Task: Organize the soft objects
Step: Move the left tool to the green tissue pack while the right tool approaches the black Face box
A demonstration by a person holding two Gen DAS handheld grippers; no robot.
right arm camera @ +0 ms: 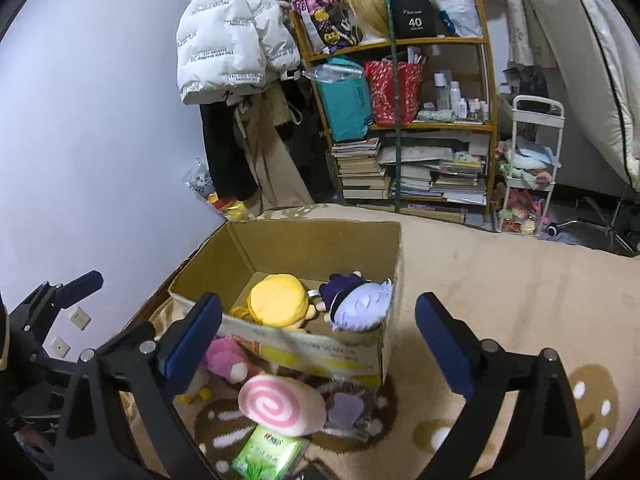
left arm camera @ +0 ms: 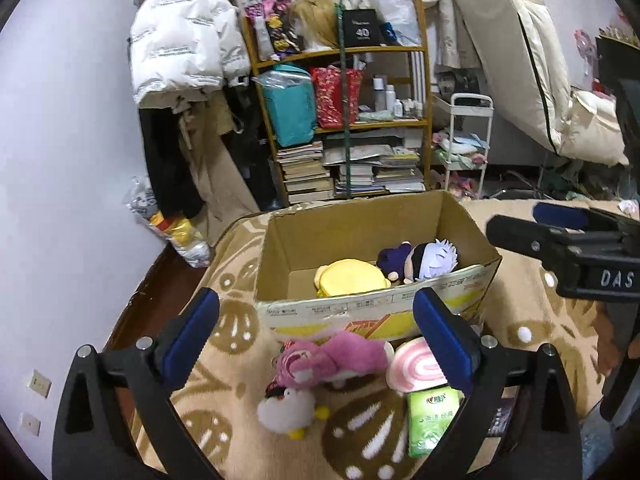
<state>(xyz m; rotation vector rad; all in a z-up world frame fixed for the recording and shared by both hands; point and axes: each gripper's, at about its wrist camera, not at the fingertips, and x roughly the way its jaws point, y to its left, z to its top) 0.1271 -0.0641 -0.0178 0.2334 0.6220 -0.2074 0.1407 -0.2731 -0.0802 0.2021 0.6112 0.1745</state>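
Both cameras are looking down at the cardboard box (left arm camera: pixel 376 276) (right arm camera: pixel 304 280) from close by, left view straight on, right view more from its right.

1. The left gripper (left arm camera: pixel 316 332) hangs over the patterned blanket (left arm camera: pixel 240 448) with its jaws spread wide, holding nothing.
2. A cardboard box (left arm camera: pixel 360 308) near the blanket's far edge holds a yellow plush (left arm camera: pixel 348 278) and a white-haired doll (left arm camera: pixel 430 262).
3. Against its near wall lie a pink bear (left arm camera: pixel 320 360), a swirl cushion (left arm camera: pixel 416 370), a white penguin toy (left arm camera: pixel 288 408) and a green tissue pack (left arm camera: pixel 430 424).
4. The right gripper (left arm camera: pixel 560 236) juts in from the right.
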